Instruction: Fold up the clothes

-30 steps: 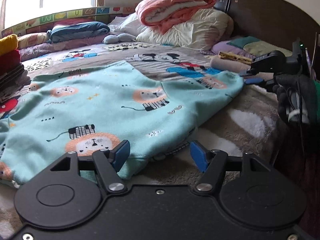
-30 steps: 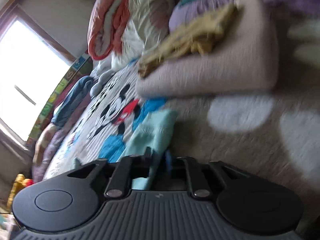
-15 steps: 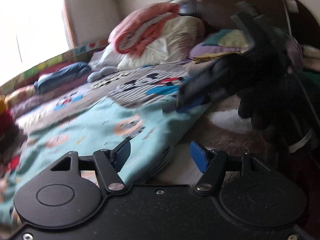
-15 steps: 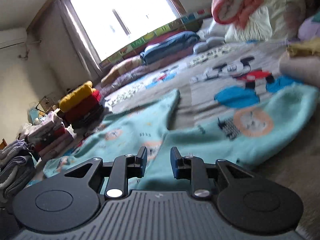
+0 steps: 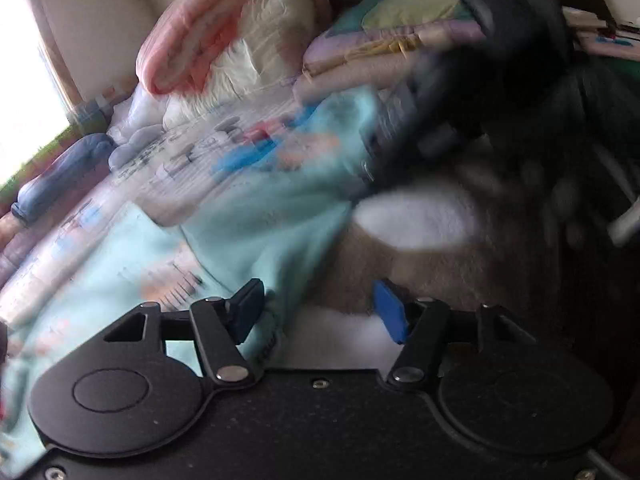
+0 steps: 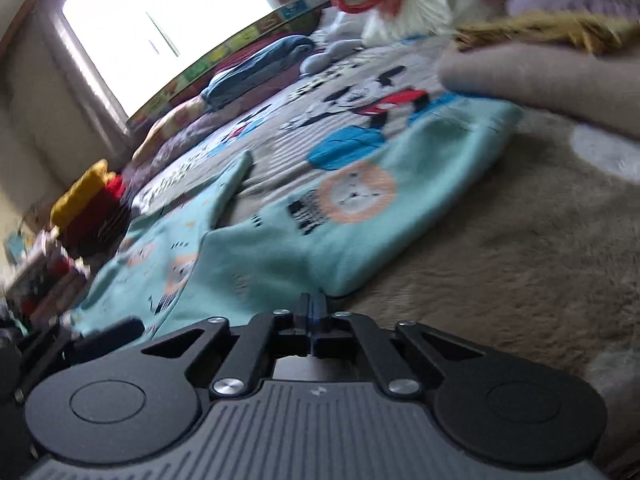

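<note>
Since half a second ago my right gripper [image 6: 311,312] has gone from slightly parted to clenched, its pads meeting right at the near edge of the garment [image 6: 320,216]. Whether cloth is actually pinched between them I cannot tell; the edge sits just past the tips. My left gripper [image 5: 316,312] has swung hard, so its view is smeared, but its fingers stand wide apart as before, with the garment's hem lying just ahead of and beside the left finger [image 5: 246,312].

I read that as the right side committing to a grasp at the hem while the left is still released, so a fold is being set up rather than carried through.

The garment is mint green, printed with lion faces, and lies mostly flat on the bed [image 6: 520,248]. From the right gripper it stretches ahead and to the left, one leg running forward-right toward the folded beige blanket [image 6: 540,76], another narrower part pointing away toward the window. Folded stacks [image 6: 88,204] sit far left.
</note>
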`<state>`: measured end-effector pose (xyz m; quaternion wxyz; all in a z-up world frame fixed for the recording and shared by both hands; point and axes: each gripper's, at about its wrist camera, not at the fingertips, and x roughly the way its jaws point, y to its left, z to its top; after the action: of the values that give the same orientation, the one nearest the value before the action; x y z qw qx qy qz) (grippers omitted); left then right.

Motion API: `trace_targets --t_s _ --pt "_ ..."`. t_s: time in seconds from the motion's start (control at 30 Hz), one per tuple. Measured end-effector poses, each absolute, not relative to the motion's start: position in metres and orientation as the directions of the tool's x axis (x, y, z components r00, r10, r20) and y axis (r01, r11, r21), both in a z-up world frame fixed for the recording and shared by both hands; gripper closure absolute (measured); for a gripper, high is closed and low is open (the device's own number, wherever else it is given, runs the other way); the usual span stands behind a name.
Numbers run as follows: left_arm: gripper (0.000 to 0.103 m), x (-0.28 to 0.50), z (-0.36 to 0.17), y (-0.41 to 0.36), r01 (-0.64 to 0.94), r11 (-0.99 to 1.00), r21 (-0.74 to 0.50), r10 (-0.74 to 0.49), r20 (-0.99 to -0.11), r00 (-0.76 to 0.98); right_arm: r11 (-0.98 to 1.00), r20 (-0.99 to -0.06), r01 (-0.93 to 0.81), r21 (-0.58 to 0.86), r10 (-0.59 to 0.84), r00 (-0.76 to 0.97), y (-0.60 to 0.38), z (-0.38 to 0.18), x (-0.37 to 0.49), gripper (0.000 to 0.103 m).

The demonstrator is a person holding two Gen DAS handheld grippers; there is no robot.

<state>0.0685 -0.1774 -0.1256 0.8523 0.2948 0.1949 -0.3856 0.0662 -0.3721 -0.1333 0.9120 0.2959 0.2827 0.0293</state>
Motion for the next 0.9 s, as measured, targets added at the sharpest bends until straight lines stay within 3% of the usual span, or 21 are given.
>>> trace_targets --t_s 0.1,0.17,0.23,0.27,0.4,0.47,0.57,0.67,0.73,0.9 --pt "0.044 0.075 -0.114 -0.172 0.785 0.545 0.294 -0.552 -0.579 0.6 0.759 -0.473 0.136 0.637 0.246 0.846 -0.386 -0.142 0.066 0.103" --pt "0.044 0.07 -0.106 -0.169 0.767 0.558 0.318 -0.564 -0.533 0.631 0.753 -0.465 0.141 0.643 0.237 0.853 -0.386 -0.14 0.065 0.103" --pt "0.043 0.069 -0.106 -0.167 0.753 0.59 0.293 -0.553 -0.533 0.64 0.781 -0.433 0.116 0.614 0.21 0.877 -0.38 -0.13 0.061 0.086" --pt "0.04 0.07 -0.113 -0.167 0.763 0.58 0.286 -0.545 -0.559 0.624 0.8 -0.405 0.077 0.594 0.216 0.888 -0.373 -0.123 0.059 0.083" --pt "0.037 0.058 -0.113 -0.158 0.768 0.565 0.302 -0.554 -0.55 0.625 0.877 -0.352 -0.144 0.458 0.327 0.877 -0.326 -0.101 0.068 0.081" --pt "0.035 0.051 -0.107 -0.143 0.772 0.578 0.263 -0.563 -0.556 0.611 0.886 -0.373 -0.214 0.413 0.378 0.847 -0.305 -0.101 0.077 0.083" --pt "0.035 0.042 -0.104 -0.113 0.75 0.629 0.204 -0.548 -0.569 0.613 0.895 -0.525 -0.176 0.409 0.389 0.757 -0.298 -0.125 0.093 0.084" --pt "0.035 0.045 -0.1 -0.082 0.679 0.73 0.085 -0.537 -0.544 0.645 0.914 -0.529 -0.164 0.372 0.354 0.772 -0.301 -0.117 0.084 0.092" --pt "0.035 0.047 -0.098 -0.062 0.621 0.784 0.002 -0.526 -0.529 0.666 0.931 -0.513 -0.173 0.321 0.325 0.794 -0.295 -0.11 0.075 0.082" --pt "0.027 0.052 -0.091 -0.01 0.447 0.87 -0.207 -0.487 -0.499 0.717 0.934 -0.429 -0.213 0.285 0.323 0.844 -0.278 -0.098 0.063 0.077"
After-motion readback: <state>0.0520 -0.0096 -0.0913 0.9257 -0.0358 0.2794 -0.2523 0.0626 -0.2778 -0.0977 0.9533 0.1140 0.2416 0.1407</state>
